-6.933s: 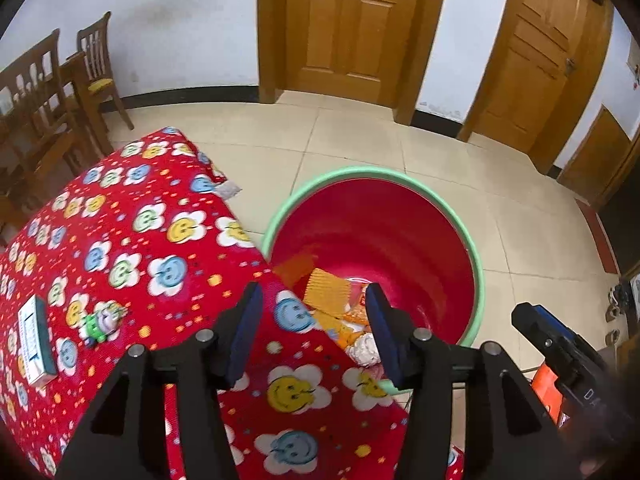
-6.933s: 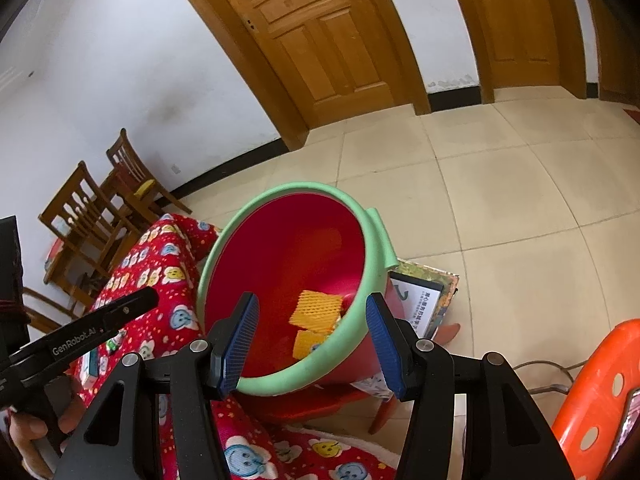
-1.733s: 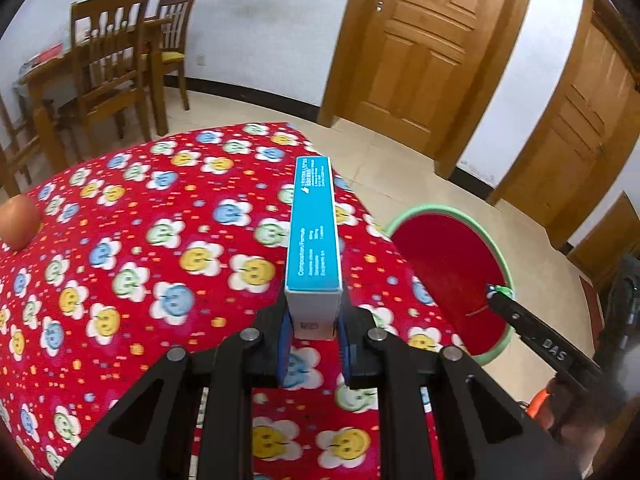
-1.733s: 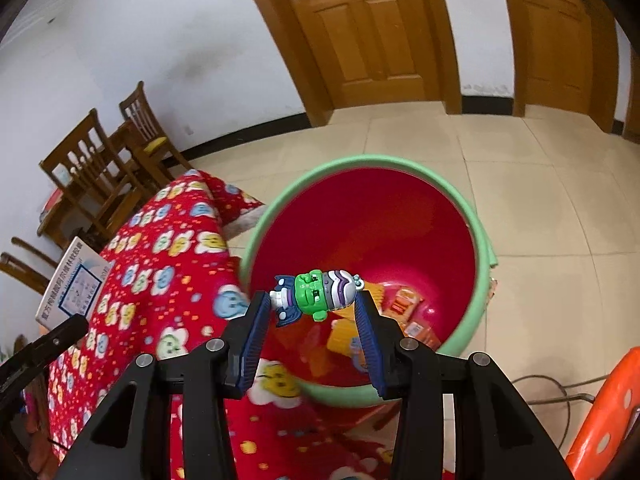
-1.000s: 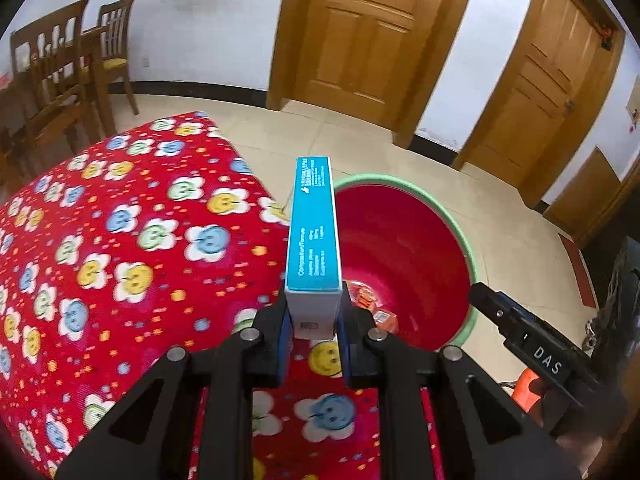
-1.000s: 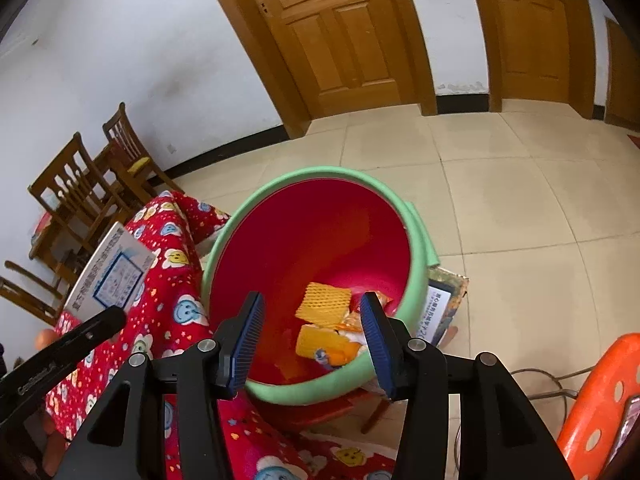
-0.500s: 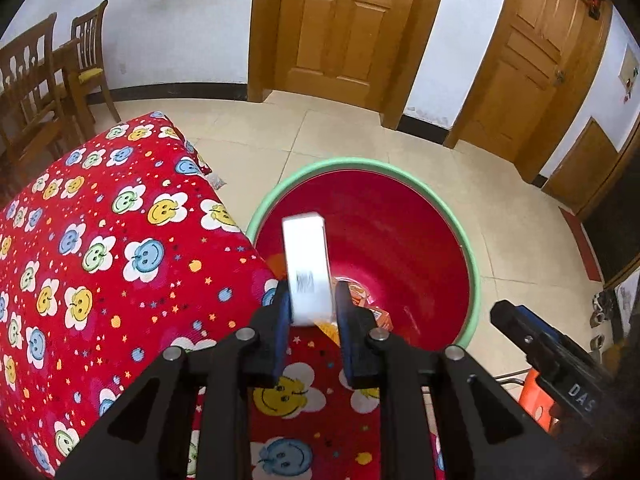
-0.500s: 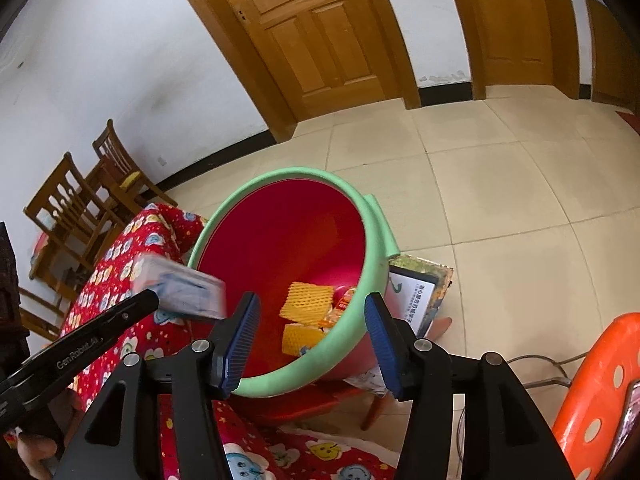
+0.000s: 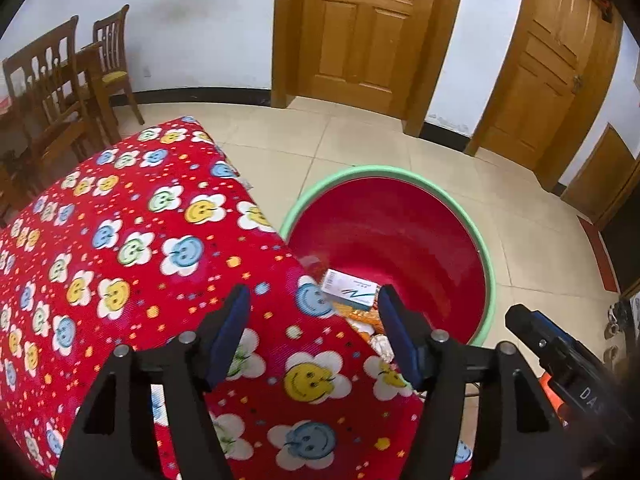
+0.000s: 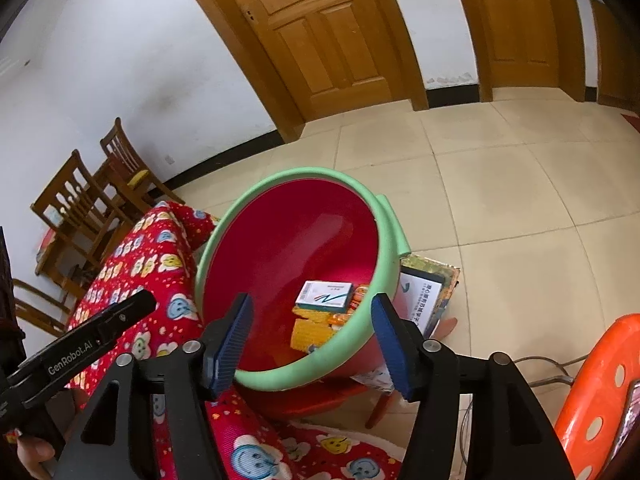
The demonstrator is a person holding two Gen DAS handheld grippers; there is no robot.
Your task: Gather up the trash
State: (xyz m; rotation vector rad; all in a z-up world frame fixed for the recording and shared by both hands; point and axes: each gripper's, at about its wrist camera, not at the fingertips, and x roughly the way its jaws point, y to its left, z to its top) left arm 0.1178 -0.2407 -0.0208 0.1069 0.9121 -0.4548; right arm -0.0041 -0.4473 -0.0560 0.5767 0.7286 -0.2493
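Since half a second ago the flat white and teal cardboard box (image 10: 325, 293) has left the left gripper (image 9: 314, 330) and now lies inside the red plastic tub with the green rim (image 9: 486, 258), label side up on the yellow mesh wrappers and orange packets (image 10: 310, 330) at the bottom. Its long axis runs roughly across the right wrist view, and it rests near the tub wall closest to both cameras.

The left gripper's fingers (image 9: 236, 312) have just been opening and stand apart with nothing between them; they hang over the edge of the counter under its red cloth printed with smiling flowers (image 9: 132, 248), the tub just beyond to the right.

The right gripper (image 10: 312, 344) has also just been opening; its fingers are apart and empty, poised over the tub's near rim.

No more trash shows on the visible cloth, so I judge the next pickup lies back toward the counter, nearer the left hand.
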